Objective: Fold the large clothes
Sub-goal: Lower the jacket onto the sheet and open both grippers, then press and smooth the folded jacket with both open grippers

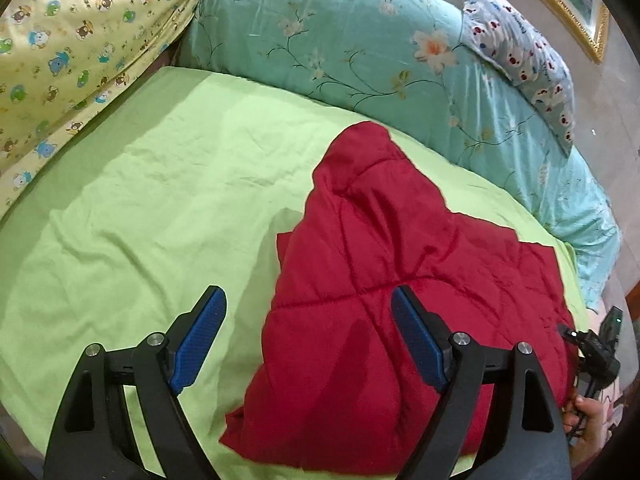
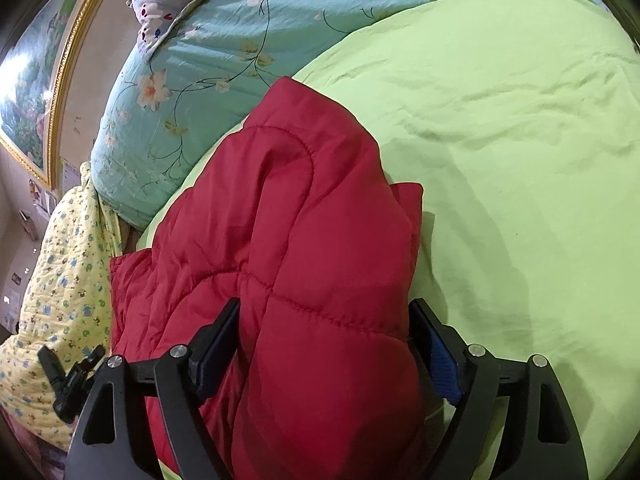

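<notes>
A red quilted jacket lies folded into a thick bundle on the light green bed sheet. My left gripper is open above the jacket's near left part, one blue pad over the sheet and the other over the red fabric, neither touching it. In the right wrist view the jacket bulges up between the fingers of my right gripper. Its jaws stand wide, and the right blue pad shows bare beside the fabric, so nothing is pinched.
A teal floral quilt is heaped along the far side of the bed, with a patterned pillow on it. A yellow cartoon-print quilt lies at the left. A person's hand holds the other gripper at the lower right. A gold-framed picture hangs on the wall.
</notes>
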The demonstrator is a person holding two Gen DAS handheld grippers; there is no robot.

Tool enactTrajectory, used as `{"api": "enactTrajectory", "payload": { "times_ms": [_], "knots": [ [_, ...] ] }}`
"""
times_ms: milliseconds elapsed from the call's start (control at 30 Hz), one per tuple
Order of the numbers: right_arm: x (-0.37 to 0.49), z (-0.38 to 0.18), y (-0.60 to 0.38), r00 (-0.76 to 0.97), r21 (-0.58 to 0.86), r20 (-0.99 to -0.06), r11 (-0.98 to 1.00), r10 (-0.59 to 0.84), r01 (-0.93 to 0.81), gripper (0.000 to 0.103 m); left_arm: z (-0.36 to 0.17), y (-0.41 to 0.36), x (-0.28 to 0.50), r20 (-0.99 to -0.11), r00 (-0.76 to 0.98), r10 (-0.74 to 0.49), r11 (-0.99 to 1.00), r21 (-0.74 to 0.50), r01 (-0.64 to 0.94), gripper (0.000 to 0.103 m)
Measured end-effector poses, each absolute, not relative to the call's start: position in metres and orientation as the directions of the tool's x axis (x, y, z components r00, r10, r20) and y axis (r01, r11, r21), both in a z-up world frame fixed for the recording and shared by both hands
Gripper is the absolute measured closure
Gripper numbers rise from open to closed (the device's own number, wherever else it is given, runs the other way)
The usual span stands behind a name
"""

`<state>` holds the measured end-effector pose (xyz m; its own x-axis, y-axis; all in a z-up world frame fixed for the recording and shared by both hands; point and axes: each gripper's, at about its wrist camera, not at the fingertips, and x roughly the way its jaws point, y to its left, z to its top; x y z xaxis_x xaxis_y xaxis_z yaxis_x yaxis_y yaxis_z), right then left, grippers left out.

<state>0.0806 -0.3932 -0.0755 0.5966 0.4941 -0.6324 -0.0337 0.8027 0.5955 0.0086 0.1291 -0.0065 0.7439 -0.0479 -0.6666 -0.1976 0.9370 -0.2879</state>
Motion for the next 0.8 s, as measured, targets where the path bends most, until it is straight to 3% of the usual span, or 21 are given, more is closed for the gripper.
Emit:
{"api": "enactTrajectory", "payload": {
  "times_ms": [267,400,500,633,800],
  "knots": [
    [0.071,-0.062,-0.392,0.658,0.534,-0.626,0.845,0.42,-0.031,0.019,0.007,0.076,-0.006,-0.65,0.746,-0.145,0.956,-0.288,-0.064,0.018],
    [0.046,-0.032,-0.389,0.791,0.387,-0.559,0.922,0.247,-0.014,0.019,0.005,0.044,-0.009,-0.654,0.731,-0.195,0.965,-0.261,0.023,0.018],
    [0.029,-0.016,-0.378,0.845,0.315,-0.491,0.948,0.209,-0.051,0.018,0.0,0.03,-0.01,-0.666,0.711,-0.223,0.964,-0.259,0.06,0.018],
    [0.007,-0.002,-0.347,0.868,0.213,-0.435,0.964,0.24,-0.16,0.018,-0.003,0.021,-0.015,-0.669,0.698,-0.256,0.96,-0.261,0.102,0.018],
    [-0.002,-0.006,-0.301,0.788,0.193,-0.506,0.936,0.351,-0.293,0.018,-0.006,0.019,-0.018,-0.676,0.691,-0.255,0.963,-0.237,0.124,0.018]
  ]
}}
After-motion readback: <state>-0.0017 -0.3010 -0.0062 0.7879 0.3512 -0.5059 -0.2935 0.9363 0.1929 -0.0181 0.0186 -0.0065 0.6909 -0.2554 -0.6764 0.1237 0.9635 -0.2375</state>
